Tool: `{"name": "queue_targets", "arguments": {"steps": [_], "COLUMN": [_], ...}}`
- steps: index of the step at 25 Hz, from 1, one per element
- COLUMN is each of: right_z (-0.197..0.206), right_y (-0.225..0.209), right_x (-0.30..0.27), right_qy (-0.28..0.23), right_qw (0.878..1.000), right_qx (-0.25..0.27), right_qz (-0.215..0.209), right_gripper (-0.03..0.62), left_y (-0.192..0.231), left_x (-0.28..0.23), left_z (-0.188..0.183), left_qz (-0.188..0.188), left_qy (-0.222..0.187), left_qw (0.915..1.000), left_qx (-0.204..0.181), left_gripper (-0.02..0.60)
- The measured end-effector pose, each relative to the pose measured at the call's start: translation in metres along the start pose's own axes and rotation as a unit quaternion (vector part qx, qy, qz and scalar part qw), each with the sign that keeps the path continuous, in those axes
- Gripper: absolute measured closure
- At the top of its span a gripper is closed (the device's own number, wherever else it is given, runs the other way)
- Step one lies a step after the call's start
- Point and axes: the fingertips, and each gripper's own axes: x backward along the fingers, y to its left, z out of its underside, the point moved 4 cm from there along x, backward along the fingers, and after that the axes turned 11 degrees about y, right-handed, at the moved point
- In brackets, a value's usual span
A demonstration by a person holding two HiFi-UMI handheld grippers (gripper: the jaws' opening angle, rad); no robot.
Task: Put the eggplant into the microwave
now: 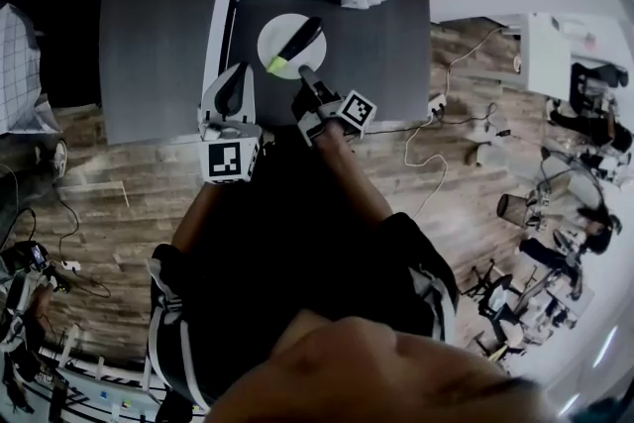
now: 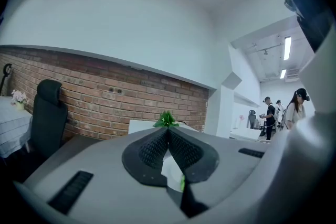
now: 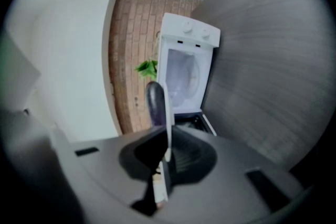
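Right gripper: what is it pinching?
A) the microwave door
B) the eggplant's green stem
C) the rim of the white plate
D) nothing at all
C: in the right gripper view, the right gripper has its jaws closed on the thin edge of the white plate, while the eggplant lies on that plate rather than between the jaws.

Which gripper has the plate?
The right gripper, shut on the rim of the plate carrying the eggplant; the left gripper is shut on nothing.
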Motion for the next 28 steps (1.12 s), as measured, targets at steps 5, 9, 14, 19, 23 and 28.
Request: {"name": "queue_targets", "arguments": {"steps": [5,9,14,19,23,28], "right_z": [-0.018,-0.034,-0.052,-0.067,-0.080,-0.095], "right_y": [0.001,-0.006,-0.012,-0.021,-0.027,-0.037], "right_x": [-0.010,-0.015,-0.021,-0.025,-0.031,-0.038], "right_qy": [0.016,0.023,0.031,0.033,0.039,0.039], "right_qw": [1.000,1.000,0.999,0.999,0.999,0.999], "right_qx": [0.009,0.009,0.014,0.011,0.014,0.016], "right_qz": [0.004,0.010,0.015,0.015,0.016,0.025], "right_gripper": [0.554,0.554,0.554,0.554,0.554,0.554], "left_y": [-0.003,-0.007,-0.016,-0.022,-0.026,-0.032], "left_x": [-0.008,-0.019,-0.030,-0.042,-0.052,-0.063], "left_z": [-0.010,-0.016,-0.023,-0.024,-0.028,-0.027], "left_qz": [-0.019,-0.027,-0.031,-0.033,-0.036,-0.033], "left_qy": [-0.008,-0.012,-0.014,-0.011,-0.015,-0.015], "left_qw": [0.9998,0.9995,0.9994,0.9994,0.9992,0.9992], "left_qx": [0.007,0.007,0.000,0.001,-0.010,-0.017], "left_gripper": [0.546,0.546,0.546,0.546,0.546,0.546]}}
